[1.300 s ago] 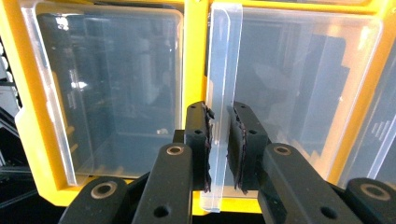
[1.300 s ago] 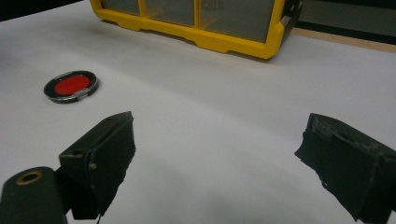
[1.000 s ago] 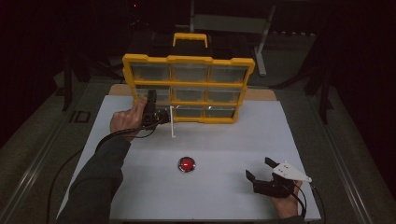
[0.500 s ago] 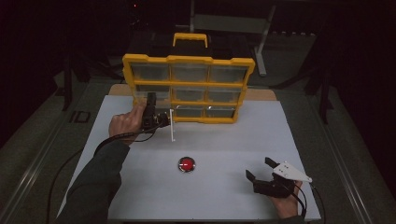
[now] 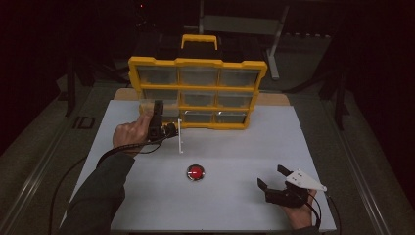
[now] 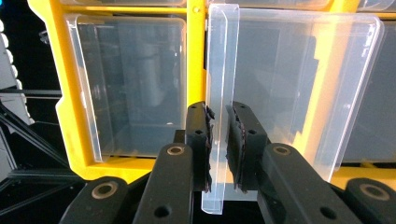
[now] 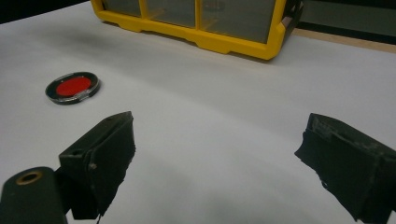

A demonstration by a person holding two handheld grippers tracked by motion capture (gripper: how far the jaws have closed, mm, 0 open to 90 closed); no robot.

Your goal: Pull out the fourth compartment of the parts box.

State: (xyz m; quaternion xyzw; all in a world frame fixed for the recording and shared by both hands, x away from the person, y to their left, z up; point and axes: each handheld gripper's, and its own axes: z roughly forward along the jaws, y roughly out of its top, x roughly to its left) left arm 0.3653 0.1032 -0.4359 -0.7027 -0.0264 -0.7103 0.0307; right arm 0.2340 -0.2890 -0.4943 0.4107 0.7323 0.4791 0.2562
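- Little has moved since the earlier frame: the left claw (image 6: 218, 154) keeps its place at centre left of the high view, clamped on a clear drawer (image 6: 280, 93) pulled out of the yellow organizer (image 5: 197, 91).
- Right claw (image 5: 274, 177), lower right, rests wide open on the white tabletop (image 5: 235, 147).
- A red button (image 5: 195, 172) lies mid-frame.

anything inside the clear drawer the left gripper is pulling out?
The clear drawer pinched by the left gripper looks empty; through it only the yellow organizer shows. Its bottom end is hidden behind the fingers.
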